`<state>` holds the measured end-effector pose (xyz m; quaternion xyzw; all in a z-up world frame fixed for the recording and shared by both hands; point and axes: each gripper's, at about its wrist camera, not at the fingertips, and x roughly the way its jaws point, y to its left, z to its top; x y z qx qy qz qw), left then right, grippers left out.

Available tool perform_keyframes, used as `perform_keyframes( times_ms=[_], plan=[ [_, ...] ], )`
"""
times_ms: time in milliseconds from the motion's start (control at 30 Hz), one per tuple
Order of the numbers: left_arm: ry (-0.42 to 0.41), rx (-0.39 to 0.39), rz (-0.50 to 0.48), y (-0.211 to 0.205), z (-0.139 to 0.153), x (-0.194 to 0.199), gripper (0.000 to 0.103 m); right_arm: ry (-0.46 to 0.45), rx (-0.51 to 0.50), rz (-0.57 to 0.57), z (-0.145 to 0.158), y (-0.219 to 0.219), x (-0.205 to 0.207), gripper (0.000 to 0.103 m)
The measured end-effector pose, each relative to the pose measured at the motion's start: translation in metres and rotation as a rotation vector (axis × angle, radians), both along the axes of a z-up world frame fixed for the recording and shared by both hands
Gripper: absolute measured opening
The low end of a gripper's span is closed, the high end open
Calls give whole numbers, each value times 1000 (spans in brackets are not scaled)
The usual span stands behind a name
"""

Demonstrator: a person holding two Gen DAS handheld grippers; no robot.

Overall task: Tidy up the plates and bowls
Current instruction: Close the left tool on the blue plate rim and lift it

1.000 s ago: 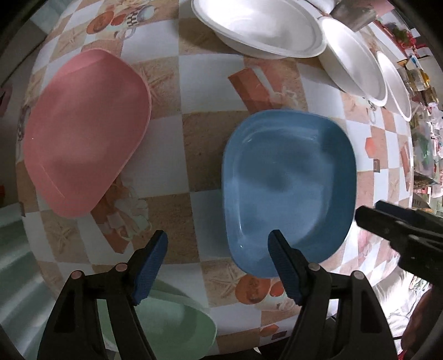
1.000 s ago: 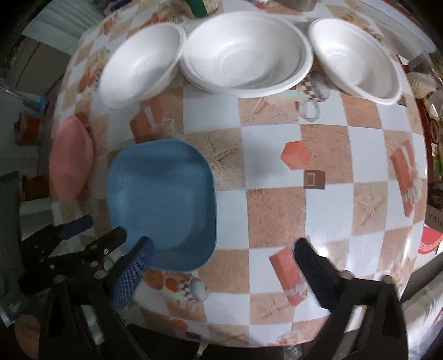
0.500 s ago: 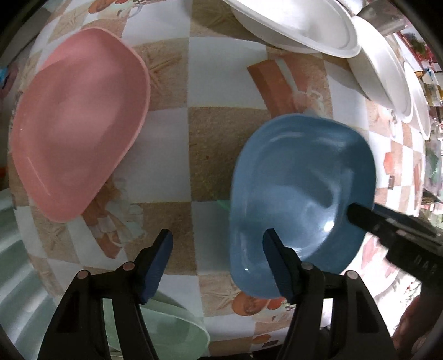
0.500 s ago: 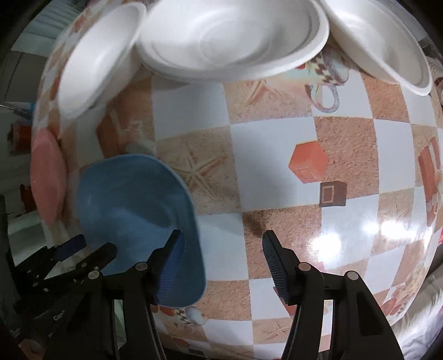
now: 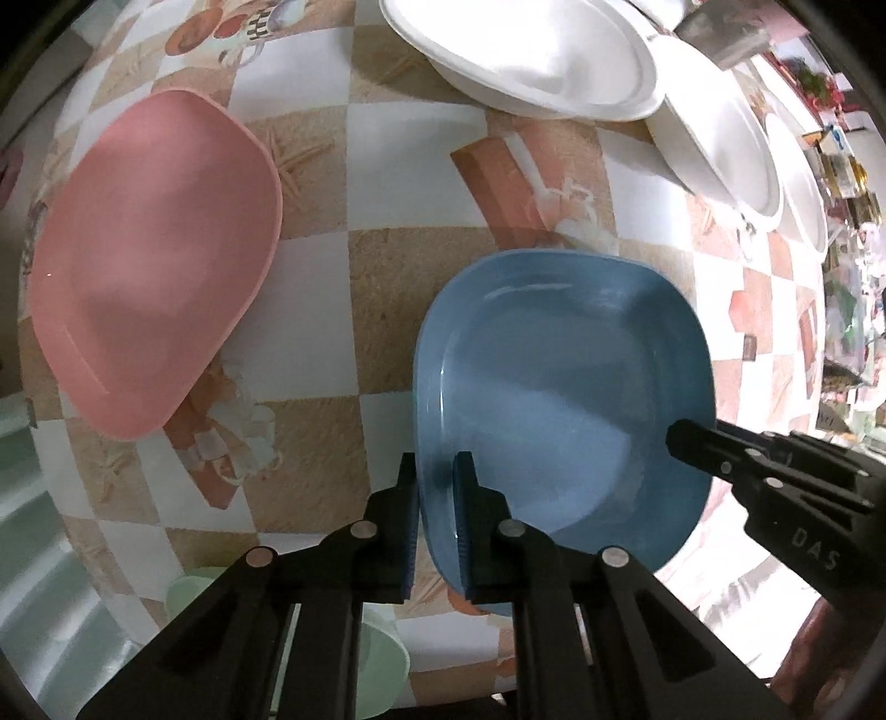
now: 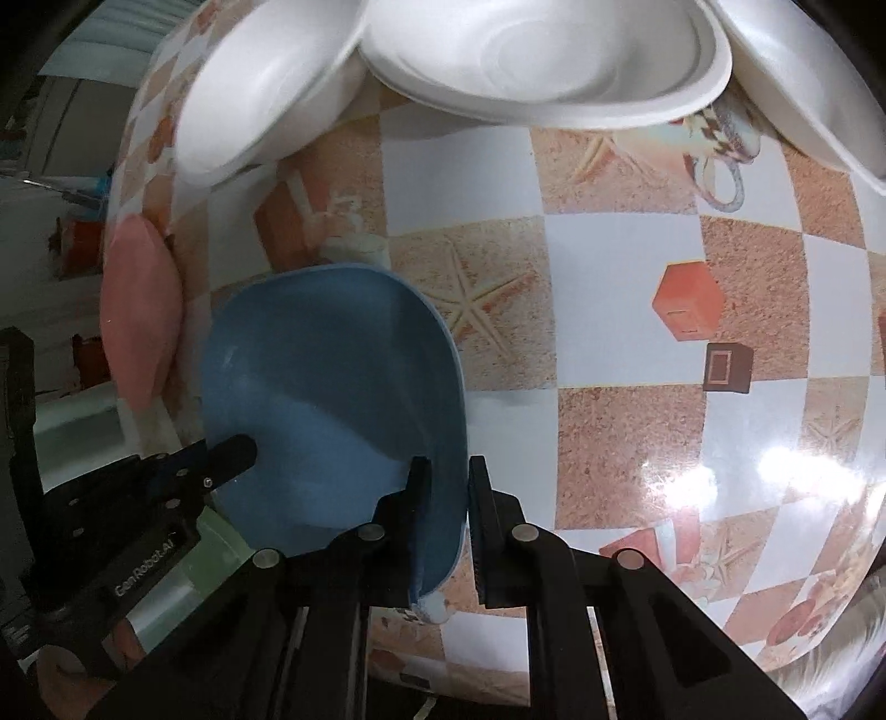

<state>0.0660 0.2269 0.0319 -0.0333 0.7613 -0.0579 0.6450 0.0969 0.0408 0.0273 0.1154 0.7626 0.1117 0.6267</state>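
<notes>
A blue squarish plate [image 5: 565, 387] lies on the checkered tablecloth [image 5: 354, 310]. My left gripper [image 5: 437, 498] has its jaws closing onto the plate's left rim, one pad inside and one outside. In the right wrist view, my right gripper [image 6: 448, 498] has its jaws closing on the opposite rim of the blue plate [image 6: 332, 376], with the rim between its pads. Each gripper shows in the other's view: the right gripper [image 5: 686, 437] and the left gripper [image 6: 232, 448]. A pink plate [image 5: 149, 260] lies to the left, apart from the blue one.
Several white foam bowls [image 5: 526, 55] stand along the far side of the table, also white bowls [image 6: 542, 50] in the right wrist view. A pale green dish [image 5: 382, 664] sits at the near edge under my left gripper. Clutter lines the table's right side.
Both grippers went from wide open to closed on the blue plate's rims. The right gripper came down and left onto the plate's right edge.
</notes>
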Motion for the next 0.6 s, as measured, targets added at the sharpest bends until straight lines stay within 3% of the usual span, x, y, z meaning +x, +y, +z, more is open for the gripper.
perform_keyframes(
  times_ms=[233, 400, 533, 600],
  plan=[
    [28, -1, -25, 3, -2, -15, 12, -16, 1, 31, 7, 3, -10, 16],
    [32, 20, 25, 11, -9, -17, 14, 35, 7, 6, -9, 2, -14, 17],
    [35, 36, 32, 19, -13, -10, 47, 24, -23, -14, -13, -2, -6, 17],
    [33, 35, 33, 17, -14, -8, 53, 38, -36, -9, -19, -1, -2, 17]
  ],
)
